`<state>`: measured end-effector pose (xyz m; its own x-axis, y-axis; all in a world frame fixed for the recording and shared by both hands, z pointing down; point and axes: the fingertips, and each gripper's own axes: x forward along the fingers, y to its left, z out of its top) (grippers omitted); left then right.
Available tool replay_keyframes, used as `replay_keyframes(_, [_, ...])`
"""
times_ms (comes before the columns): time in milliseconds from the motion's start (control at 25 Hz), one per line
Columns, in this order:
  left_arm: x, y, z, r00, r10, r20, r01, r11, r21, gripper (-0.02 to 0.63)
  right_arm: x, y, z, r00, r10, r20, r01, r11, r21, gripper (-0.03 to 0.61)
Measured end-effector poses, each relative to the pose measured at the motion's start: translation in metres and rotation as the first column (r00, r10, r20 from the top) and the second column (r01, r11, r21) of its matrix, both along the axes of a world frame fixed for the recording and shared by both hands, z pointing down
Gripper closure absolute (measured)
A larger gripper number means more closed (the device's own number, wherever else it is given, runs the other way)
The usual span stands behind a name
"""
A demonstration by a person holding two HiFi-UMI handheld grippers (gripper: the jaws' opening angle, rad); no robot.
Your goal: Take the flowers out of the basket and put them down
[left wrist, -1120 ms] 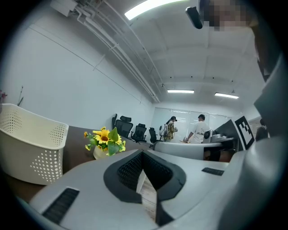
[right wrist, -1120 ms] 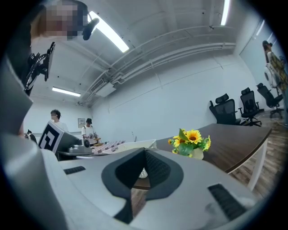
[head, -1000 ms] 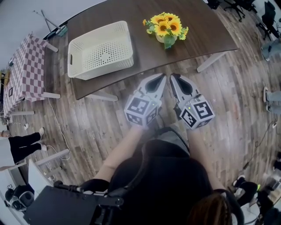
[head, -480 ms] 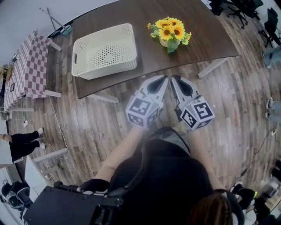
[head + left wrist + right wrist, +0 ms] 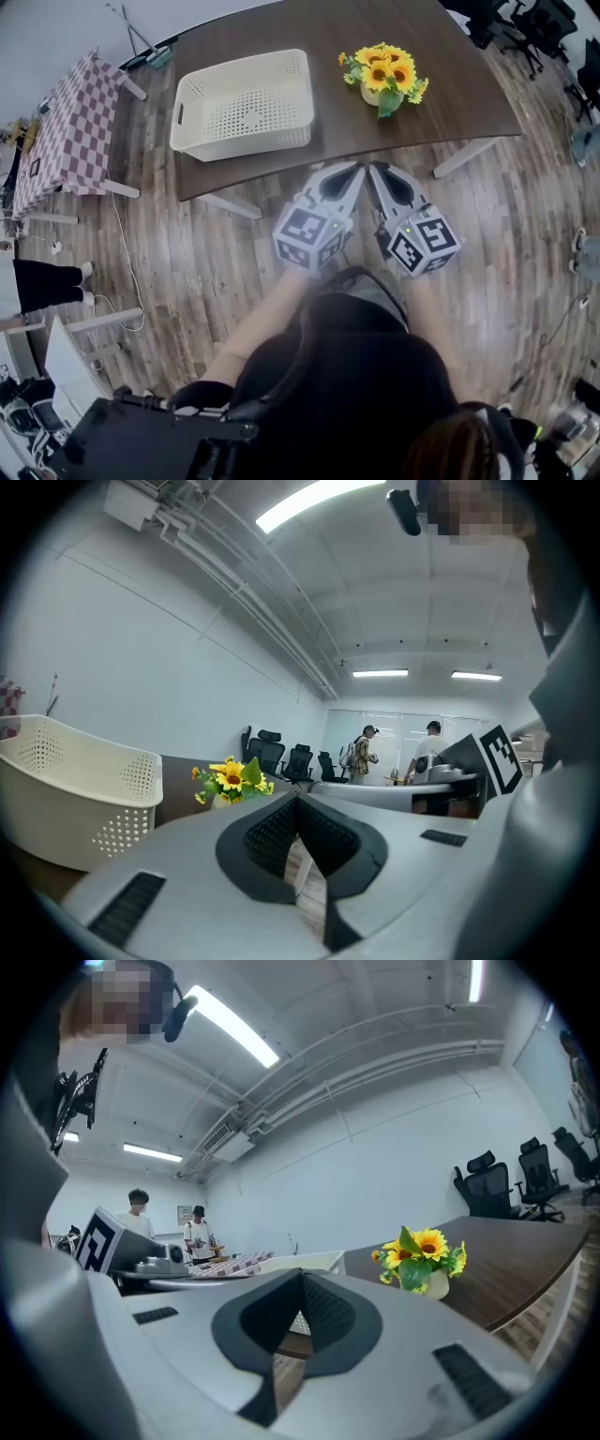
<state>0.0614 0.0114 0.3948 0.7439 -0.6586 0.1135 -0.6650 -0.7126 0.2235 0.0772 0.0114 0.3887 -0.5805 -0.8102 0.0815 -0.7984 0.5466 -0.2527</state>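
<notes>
The flowers [image 5: 382, 73], a small bunch of yellow sunflowers in a pale pot, stand upright on the dark wooden tabletop [image 5: 450, 89], toward its right end and closer to its near edge than to its far one. The white perforated basket [image 5: 246, 105] sits well apart from them, at the near left corner of the tabletop, so the flowers are outside it. Both claws hover over the plank floor [image 5: 187, 262] just short of the tabletop's near edge, side by side and pointing toward it, their tips almost meeting. The left claw [image 5: 352, 169] has its 2 jaws pressed together, tip to tip, gripping nothing. The right claw [image 5: 375, 170] is likewise fully closed, its jaws meeting at the tip. Neither claw touches the flowers or the basket. A table with a checked cloth [image 5: 66, 131] stands to the left of the tabletop, and the left gripper view shows office chairs [image 5: 281, 757] and 2 people [image 5: 364, 755] standing far off.
</notes>
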Motion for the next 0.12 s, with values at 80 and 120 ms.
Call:
replay_keyframes(80, [-0.0011, 0.0017, 0.0008, 1.0, 0.001, -0.003, -0.001, 1.0, -0.003, 0.612, -0.0008, 0.0019, 0.002, 1.0, -0.001, 0.002, 0.001, 1.0, -0.004, 0.578])
replay_keyframes(120, [-0.0016, 0.0025, 0.0014, 1.0, 0.001, -0.004, -0.001, 1.0, -0.005, 0.612, -0.0012, 0.003, 0.0031, 1.0, -0.002, 0.002, 0.002, 1.0, -0.006, 0.578])
